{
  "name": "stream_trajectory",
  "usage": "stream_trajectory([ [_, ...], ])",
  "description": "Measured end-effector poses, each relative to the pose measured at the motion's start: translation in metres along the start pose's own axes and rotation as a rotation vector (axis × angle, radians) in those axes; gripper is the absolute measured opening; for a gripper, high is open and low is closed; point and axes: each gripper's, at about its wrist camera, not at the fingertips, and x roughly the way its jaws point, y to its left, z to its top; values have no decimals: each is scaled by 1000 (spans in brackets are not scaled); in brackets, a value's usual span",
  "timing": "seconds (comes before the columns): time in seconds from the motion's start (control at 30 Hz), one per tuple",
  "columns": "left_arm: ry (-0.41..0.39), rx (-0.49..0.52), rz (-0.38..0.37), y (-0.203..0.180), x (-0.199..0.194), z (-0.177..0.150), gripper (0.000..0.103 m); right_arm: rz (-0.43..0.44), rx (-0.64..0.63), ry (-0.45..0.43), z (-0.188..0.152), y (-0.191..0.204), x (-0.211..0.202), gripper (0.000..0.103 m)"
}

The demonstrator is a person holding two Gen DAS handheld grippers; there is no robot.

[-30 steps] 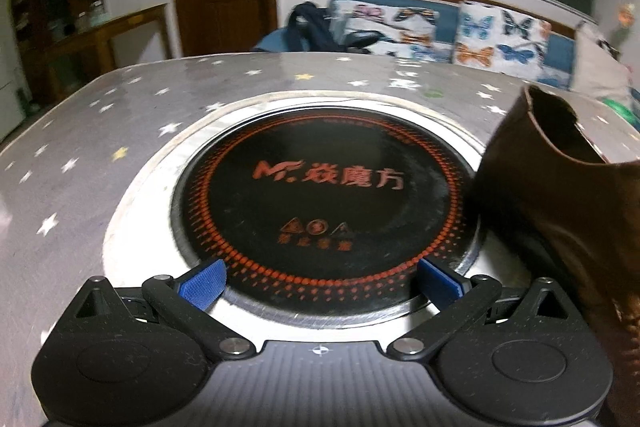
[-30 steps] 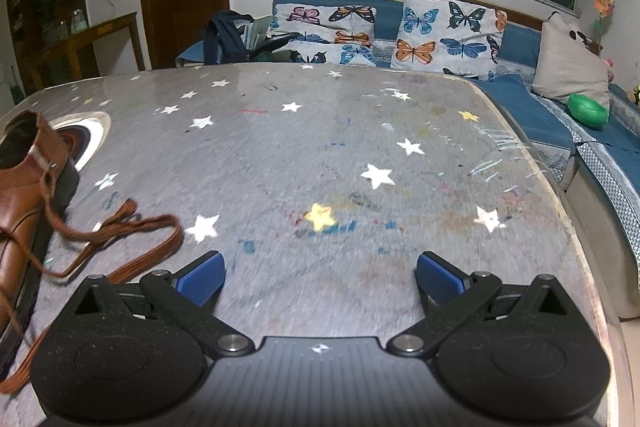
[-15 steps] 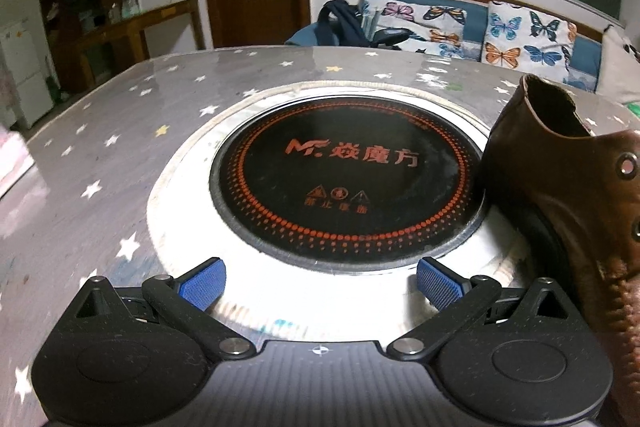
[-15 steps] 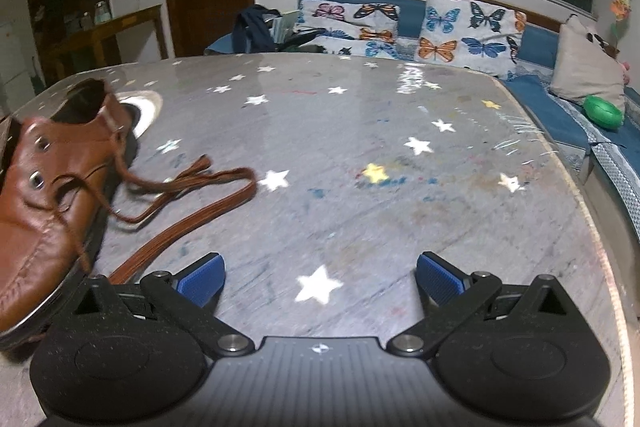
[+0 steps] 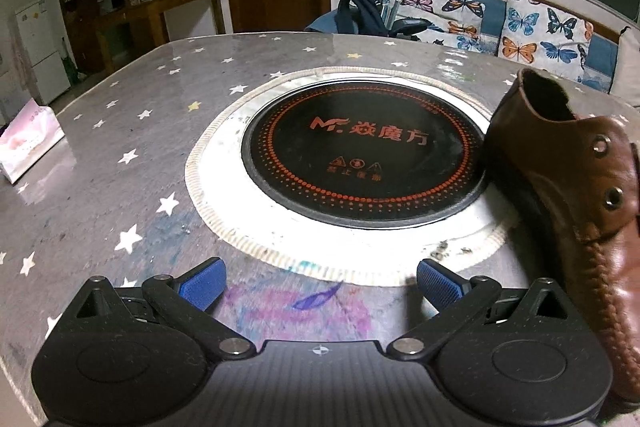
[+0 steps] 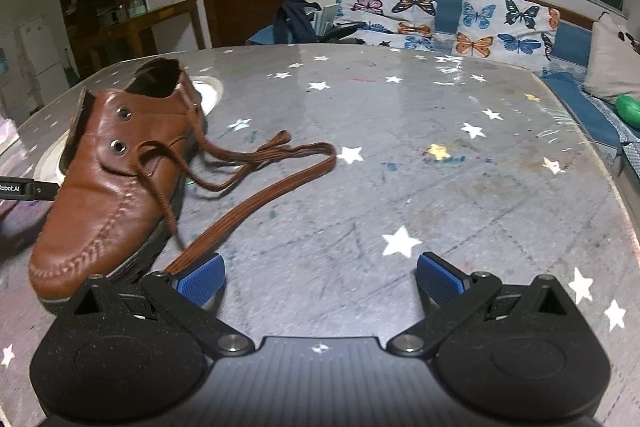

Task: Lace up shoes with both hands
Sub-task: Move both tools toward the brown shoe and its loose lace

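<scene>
Right wrist view: both grippers, right and left, spread empty; slack lace, apparently half-threaded through shoe, could snag.

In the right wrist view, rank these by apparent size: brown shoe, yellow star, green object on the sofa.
1. brown shoe, by far the largest, though it is also nearest the camera.
2. green object, partly cut off at the frame edge.
3. yellow star, smallest, though not by much.

Dim indoor light comes from overhead at twelve o'clock. Glare streaks the table. Fisheye edges bend and darken.
</scene>
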Motion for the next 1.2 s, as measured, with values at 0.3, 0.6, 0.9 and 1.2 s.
stream_trajectory([
  [0.3, -4, 14, -24, -8, -15, 2, 103, 21, -5, 17, -1, 6, -4, 103],
  [0.6, -9, 42, -41, -15, -26, 6, 103, 27, -10, 15, 1, 8, -6, 103],
  [0.9, -22, 75, -54, -23, -34, 10, 103, 14, -15, -12, 11, 3, -8, 103],
  [1.2, -31, 111, -72, -33, -37, 12, 103, 8, -27, -27, 28, 1, -2, 99],
])
